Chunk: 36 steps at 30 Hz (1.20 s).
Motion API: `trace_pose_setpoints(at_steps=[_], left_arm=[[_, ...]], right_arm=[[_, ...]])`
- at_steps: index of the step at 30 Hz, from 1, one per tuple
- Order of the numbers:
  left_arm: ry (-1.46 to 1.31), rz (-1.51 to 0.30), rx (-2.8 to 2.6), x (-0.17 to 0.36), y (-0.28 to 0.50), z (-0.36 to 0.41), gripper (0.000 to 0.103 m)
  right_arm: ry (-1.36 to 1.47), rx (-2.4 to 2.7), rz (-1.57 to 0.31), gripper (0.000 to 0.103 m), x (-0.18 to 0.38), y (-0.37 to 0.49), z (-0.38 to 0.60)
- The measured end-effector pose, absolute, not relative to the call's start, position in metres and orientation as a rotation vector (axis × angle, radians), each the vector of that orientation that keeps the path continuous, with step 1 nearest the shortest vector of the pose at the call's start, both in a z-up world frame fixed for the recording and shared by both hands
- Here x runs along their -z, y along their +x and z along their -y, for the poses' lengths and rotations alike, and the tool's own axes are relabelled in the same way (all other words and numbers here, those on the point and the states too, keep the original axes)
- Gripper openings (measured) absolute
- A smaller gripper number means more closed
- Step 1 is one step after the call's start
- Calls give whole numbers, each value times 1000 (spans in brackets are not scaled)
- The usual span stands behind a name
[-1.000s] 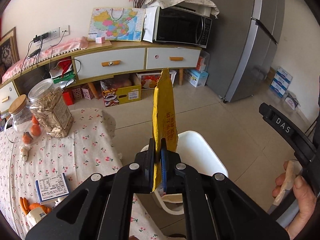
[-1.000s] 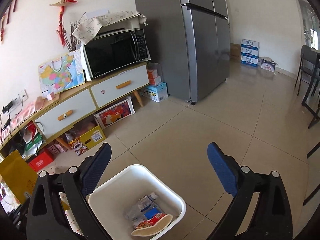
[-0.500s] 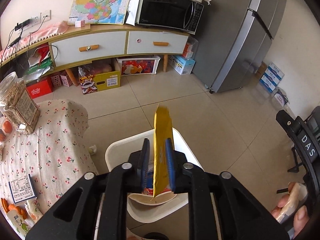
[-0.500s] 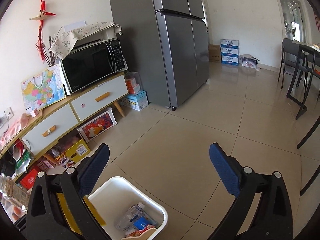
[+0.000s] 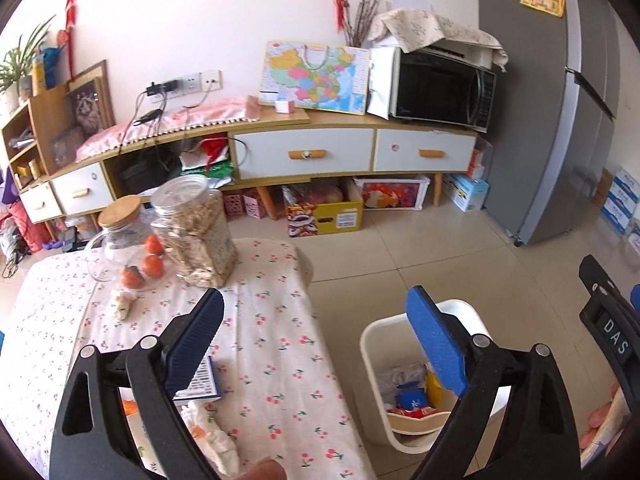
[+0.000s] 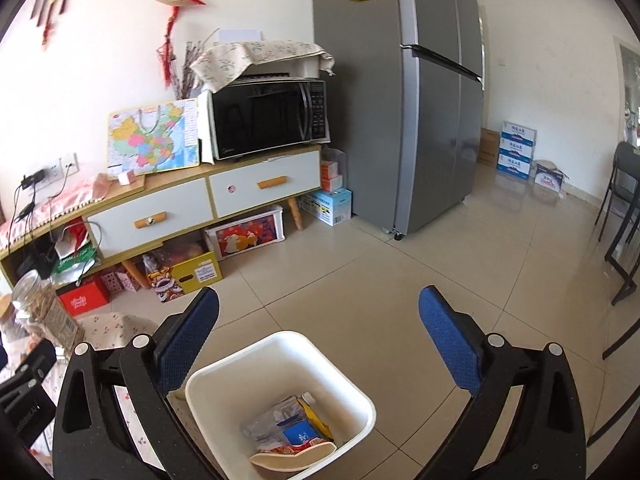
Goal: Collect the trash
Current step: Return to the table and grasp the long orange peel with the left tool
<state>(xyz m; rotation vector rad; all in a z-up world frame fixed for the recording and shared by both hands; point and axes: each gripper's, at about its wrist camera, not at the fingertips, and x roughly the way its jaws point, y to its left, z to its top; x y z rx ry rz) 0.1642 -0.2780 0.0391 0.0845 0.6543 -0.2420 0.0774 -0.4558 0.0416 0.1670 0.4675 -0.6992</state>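
two blue pads frame the left wrist view: the left gripper (image 5: 316,340) has its jaws opening, spread wide with nothing between them. one pad (image 5: 194,340) hangs over the table (image 5: 280,320), which wears a cherry-print cloth; the other sits over the near rim of the white bin (image 5: 370,364) on the floor just beside the table. inside the bin lies the yellow bag (image 5: 434,390), against a blue packet (image 5: 412,400) and a red wrapper (image 5: 412,413) (the gripper pad hides part of the bag). on the table stand a jar of snacks (image 5: 196,232) and a cork-lidded jug (image 5: 120,240) with oranges (image 5: 154,266) by it, and a small booklet (image 5: 200,380) lies near the gripper. at the right edge, part of the other tool shows, with fingers (image 5: 600,420) of a hand on it.

in the right wrist view the right gripper (image 6: 320,340) is also wide apart and empty, held above the bin (image 6: 348,368), touching nothing. the yellow bag (image 6: 316,420) rests at the bottom among a clear bottle (image 6: 280,412), the blue packet (image 6: 300,434) and the red wrapper (image 6: 288,449). behind stand a cabinet (image 6: 160,208), a microwave (image 6: 264,120) and a fridge (image 6: 400,100).
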Motion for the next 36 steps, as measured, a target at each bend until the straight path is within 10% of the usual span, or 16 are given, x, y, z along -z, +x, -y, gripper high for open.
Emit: trace_pose_setpoints(at_steps=[36], left_arm=[[-28,-807,-197,3,158,18,94]], right_arm=[[-113,236,-516,96,-18,138,212]])
